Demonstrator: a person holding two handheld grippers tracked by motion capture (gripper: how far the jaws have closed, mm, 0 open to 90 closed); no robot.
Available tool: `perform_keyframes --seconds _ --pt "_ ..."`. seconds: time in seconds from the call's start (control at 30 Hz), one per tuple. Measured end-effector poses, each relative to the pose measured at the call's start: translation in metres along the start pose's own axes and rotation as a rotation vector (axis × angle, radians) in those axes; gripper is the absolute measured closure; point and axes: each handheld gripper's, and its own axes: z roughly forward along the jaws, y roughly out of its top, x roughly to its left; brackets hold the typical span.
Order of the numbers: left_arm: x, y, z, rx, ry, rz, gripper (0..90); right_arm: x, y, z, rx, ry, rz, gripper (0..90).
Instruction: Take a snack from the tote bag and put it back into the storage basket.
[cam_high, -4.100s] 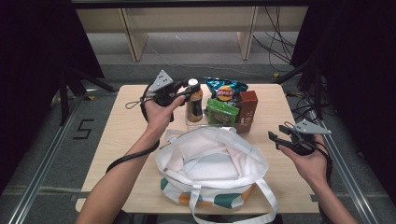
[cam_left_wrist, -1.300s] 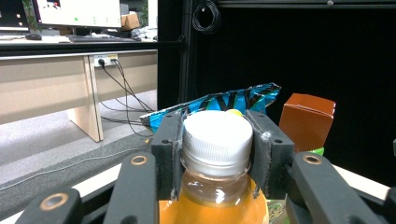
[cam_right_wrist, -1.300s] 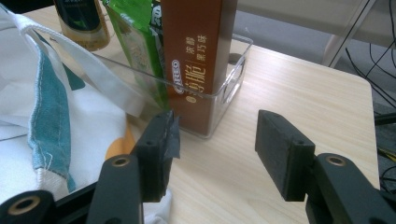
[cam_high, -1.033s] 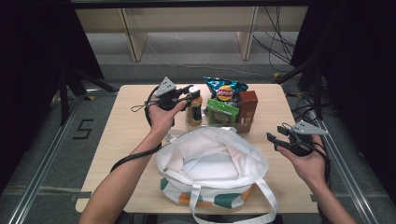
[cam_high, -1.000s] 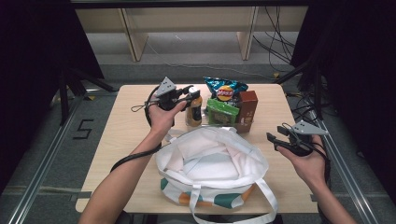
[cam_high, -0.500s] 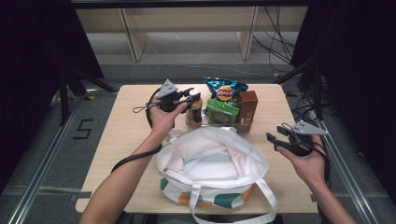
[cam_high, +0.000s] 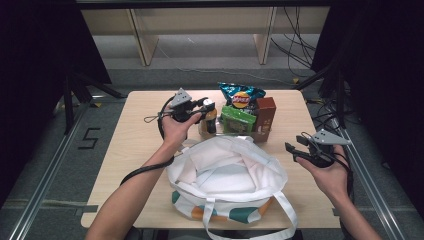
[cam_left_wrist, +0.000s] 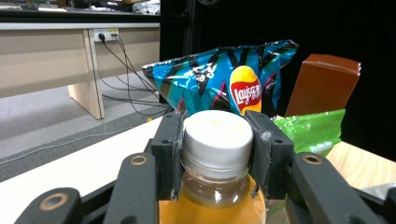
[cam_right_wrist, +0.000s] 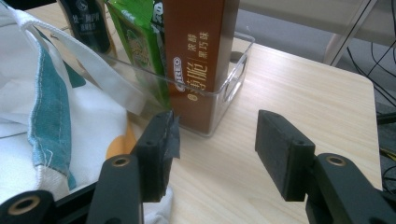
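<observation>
Bottle (cam_high: 208, 120) of orange drink stands at the left end of the row of groceries toward the far side of the table (cam_high: 125, 150) in the high view, and the left gripper (cam_high: 201, 106) has its jaws clamped on the white cap. The hand (cam_high: 176, 127) behind that gripper reaches in from the near side, its cable looping over the wood. Right of the bottle stand a green packet (cam_high: 238, 119), a blue crisp bag (cam_high: 241, 96) behind it and a brown box (cam_high: 265, 115). A white tote bag (cam_high: 225, 180) with green and orange patches lies open on the near half of the table. The right gripper (cam_high: 294, 152) hangs off to the right of the bag, jaws parted and holding nothing, well apart from the groceries.

Along the left gripper view, the two black pads (cam_left_wrist: 169, 154) press on either side of the white cap (cam_left_wrist: 217, 140), with the orange liquid visible just below. The blue crisp bag (cam_left_wrist: 219, 77) rises behind, the brown box (cam_left_wrist: 322, 84) and the green packet (cam_left_wrist: 310, 130) to its right.

From the right gripper view, the jaws stand apart over bare wood with nothing between them. Ahead sits a clear plastic tray (cam_right_wrist: 233, 77) holding the brown box (cam_right_wrist: 198, 51) and the green packet (cam_right_wrist: 140, 46), with a dark bottle (cam_right_wrist: 88, 23) farther back. The tote bag (cam_right_wrist: 51, 116) lies at the left, touching the tray.
</observation>
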Motion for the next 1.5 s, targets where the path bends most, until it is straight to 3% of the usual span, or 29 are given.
perform_keyframes --seconds 0.23,0.27,0.57,0.63,0.9,1.03,1.07,1.1,1.13,1.27,1.37,1.47,1.5 --pt "0.001 -0.003 0.001 0.009 0.004 0.000 58.3 0.001 0.000 0.000 0.014 0.006 0.016 48.3" --pt "0.001 -0.004 0.001 0.011 0.003 -0.001 58.3 0.000 0.000 0.000 0.008 0.005 -0.008 48.3" --pt "0.002 -0.008 0.002 0.015 0.005 -0.006 58.3 0.001 -0.001 0.000 0.011 0.006 0.006 48.3" --pt "0.002 -0.009 0.002 0.024 0.008 -0.004 58.3 0.000 0.000 0.000 0.008 0.006 -0.011 48.3" --pt "0.002 -0.011 0.003 0.029 0.008 -0.005 58.2 0.001 -0.001 0.001 0.010 0.005 0.006 48.3" --pt "0.003 -0.011 0.003 0.032 0.001 -0.004 58.1 -0.001 0.000 0.001 -0.008 -0.002 -0.026 48.3" --pt "0.003 -0.010 0.003 0.036 -0.003 0.001 58.0 0.000 0.000 0.000 0.021 0.011 -0.010 48.3" --pt "0.003 -0.010 0.003 0.040 0.002 -0.002 57.9 -0.001 -0.001 0.002 -0.019 -0.006 -0.022 48.2" --pt "0.003 -0.010 0.003 0.040 -0.001 -0.003 57.7 -0.001 -0.001 0.002 -0.018 -0.006 -0.021 48.3" --pt "0.003 -0.008 0.001 0.027 -0.001 0.006 55.7 0.001 0.001 -0.001 0.014 0.009 0.011 48.3" --pt "0.003 -0.006 0.000 0.029 0.007 0.004 54.5 0.001 -0.001 0.000 0.012 0.010 0.002 48.2" --pt "0.004 -0.009 -0.001 0.042 0.017 -0.002 49.9 -0.001 0.000 0.002 -0.007 0.000 -0.040 48.2" --pt "0.005 -0.009 -0.001 0.044 0.017 -0.006 48.7 0.001 0.000 0.001 -0.005 0.002 -0.018 48.2"
